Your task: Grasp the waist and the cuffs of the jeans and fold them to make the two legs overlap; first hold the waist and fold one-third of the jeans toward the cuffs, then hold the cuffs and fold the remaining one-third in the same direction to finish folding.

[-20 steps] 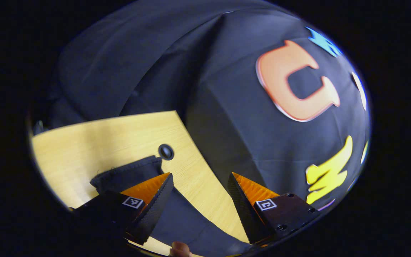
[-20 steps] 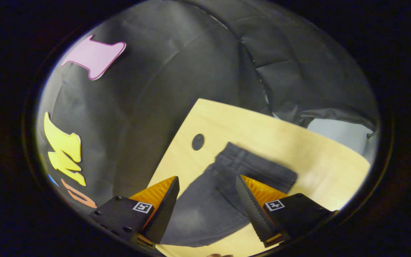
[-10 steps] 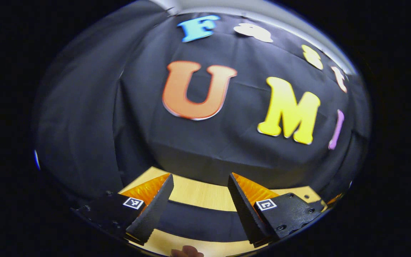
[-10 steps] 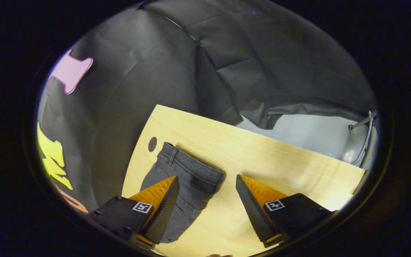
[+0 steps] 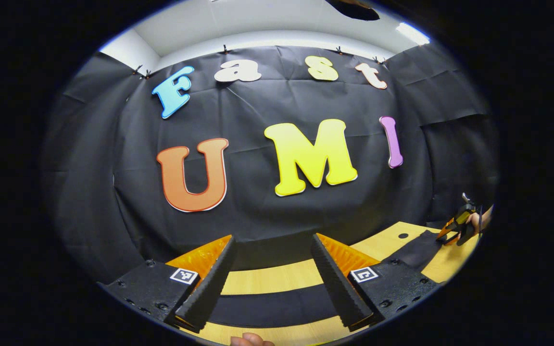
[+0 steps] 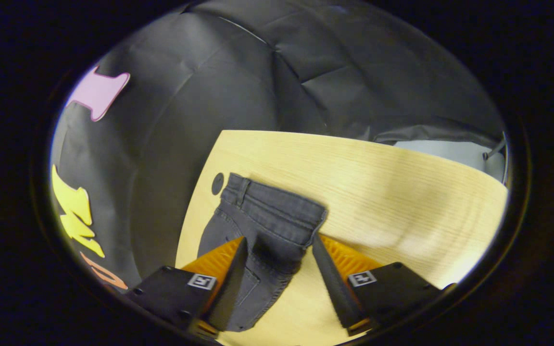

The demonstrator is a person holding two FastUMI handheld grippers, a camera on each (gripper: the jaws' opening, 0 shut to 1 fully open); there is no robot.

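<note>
A: Where do the jeans [image 6: 262,226] lie?

B: Flat on the wooden surface [image 6: 378,192], waistband toward the round hole [image 6: 217,183] at its far edge. The right tongs [image 6: 277,269] hang just above the seat, spread, one finger on each side of the waist's corner, gripping nothing.

A: And the left tongs [image 5: 272,274]?

B: Spread too, held level and facing the booth wall, with a dark band of denim [image 5: 272,307] crossing the surface between the fingers. Far to their right, the other tongs [image 5: 457,226] and a hand [image 5: 479,222] sit over the jeans' end.
</note>
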